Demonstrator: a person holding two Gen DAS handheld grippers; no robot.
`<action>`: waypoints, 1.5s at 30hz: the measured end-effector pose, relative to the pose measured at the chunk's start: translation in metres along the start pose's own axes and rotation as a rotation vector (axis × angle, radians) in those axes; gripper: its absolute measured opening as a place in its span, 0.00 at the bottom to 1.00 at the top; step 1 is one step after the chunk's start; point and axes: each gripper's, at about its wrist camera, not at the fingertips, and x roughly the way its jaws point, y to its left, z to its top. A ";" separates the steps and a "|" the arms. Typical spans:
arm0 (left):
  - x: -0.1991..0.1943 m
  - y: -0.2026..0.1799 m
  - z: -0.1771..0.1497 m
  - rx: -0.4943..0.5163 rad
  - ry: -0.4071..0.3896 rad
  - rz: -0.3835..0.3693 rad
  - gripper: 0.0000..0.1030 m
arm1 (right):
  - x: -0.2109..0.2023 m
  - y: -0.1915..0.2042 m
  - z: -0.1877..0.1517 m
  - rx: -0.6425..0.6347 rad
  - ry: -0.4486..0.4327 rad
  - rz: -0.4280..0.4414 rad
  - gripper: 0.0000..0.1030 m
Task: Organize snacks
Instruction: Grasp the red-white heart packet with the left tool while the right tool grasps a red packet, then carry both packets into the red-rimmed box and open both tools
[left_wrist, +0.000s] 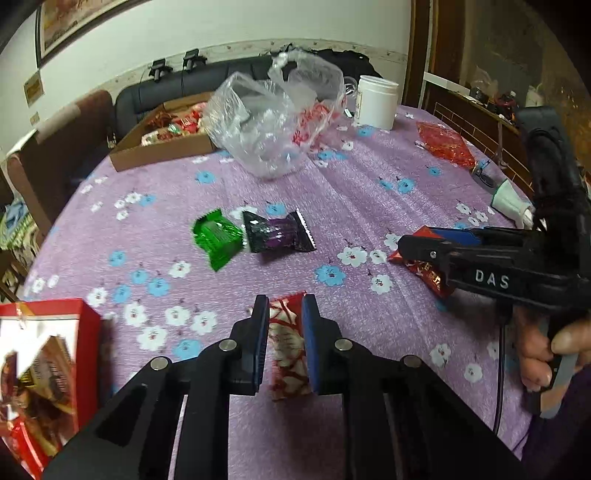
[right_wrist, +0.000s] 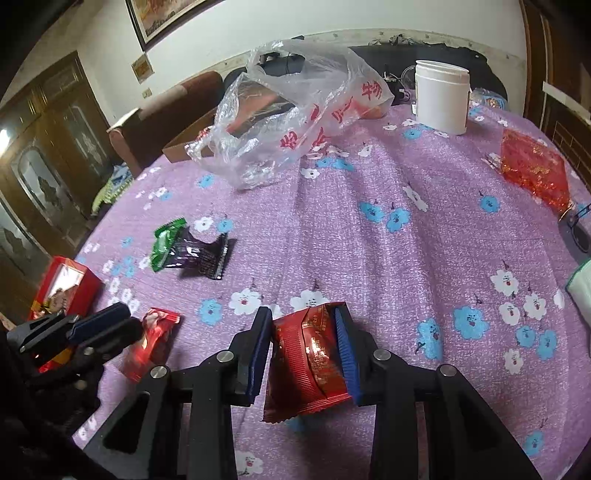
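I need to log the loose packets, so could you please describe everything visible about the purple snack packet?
The purple snack packet is a small glossy pillow wrapper, black and purple with pale print and serrated end seals. It lies flat and unopened on the floral purple tablecloth, mid-table, one end overlapping the green snack packet beside it. Neither gripper touches it.

Purple tablecloth (right_wrist: 369, 240) is showing blue and white flowers, green snack (left_wrist: 216, 240) is sitting by a black-purple one (left_wrist: 277, 234).
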 end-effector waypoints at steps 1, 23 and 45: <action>0.000 0.002 -0.001 -0.001 0.004 0.003 0.15 | 0.000 -0.001 0.000 0.006 0.000 0.005 0.35; 0.027 0.006 -0.014 -0.080 0.099 0.002 0.65 | 0.010 0.004 -0.003 -0.018 0.063 -0.037 0.44; -0.019 0.014 -0.012 -0.054 -0.017 -0.030 0.23 | 0.003 0.015 -0.008 -0.061 0.027 -0.067 0.39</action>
